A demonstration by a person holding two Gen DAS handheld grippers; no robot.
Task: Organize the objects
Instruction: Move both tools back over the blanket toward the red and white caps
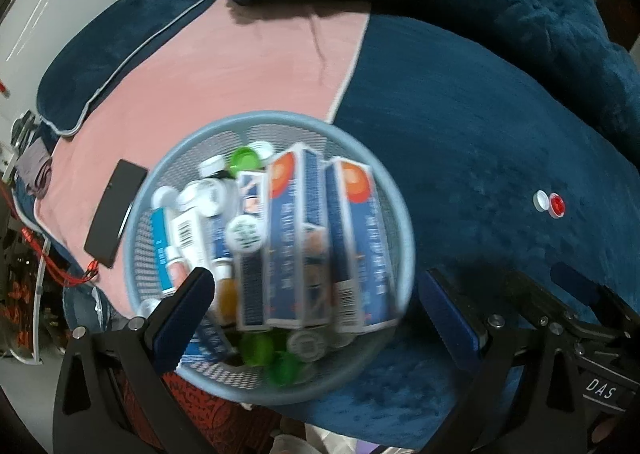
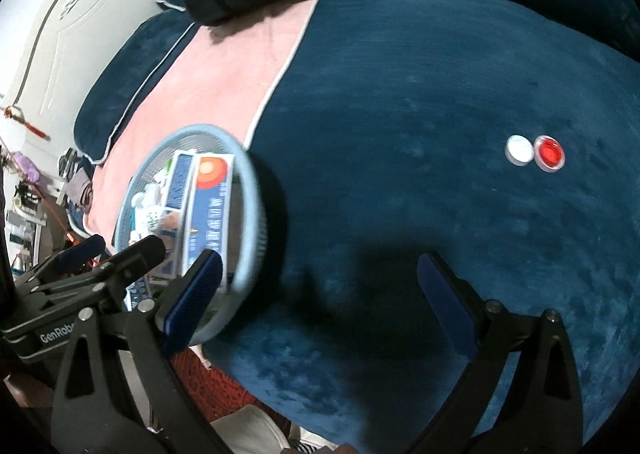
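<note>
Bed [image 2: 400, 93]: basket [image 1: 138, 221], phone [image 1: 114, 213], two caps [image 2: 519, 150].

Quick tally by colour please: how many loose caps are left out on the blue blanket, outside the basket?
White cap: 1
Red cap: 1
Total: 2, lying side by side on the blue blanket, well apart from the mesh basket.

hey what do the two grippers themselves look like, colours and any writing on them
Both are black, angular frames with silver bolts and two fingers faced with ribbed dark blue pads. The left gripper and right gripper match. White lettering shows: "DAS" on the right one, "GenRob" on the left. No cables visible.
</note>
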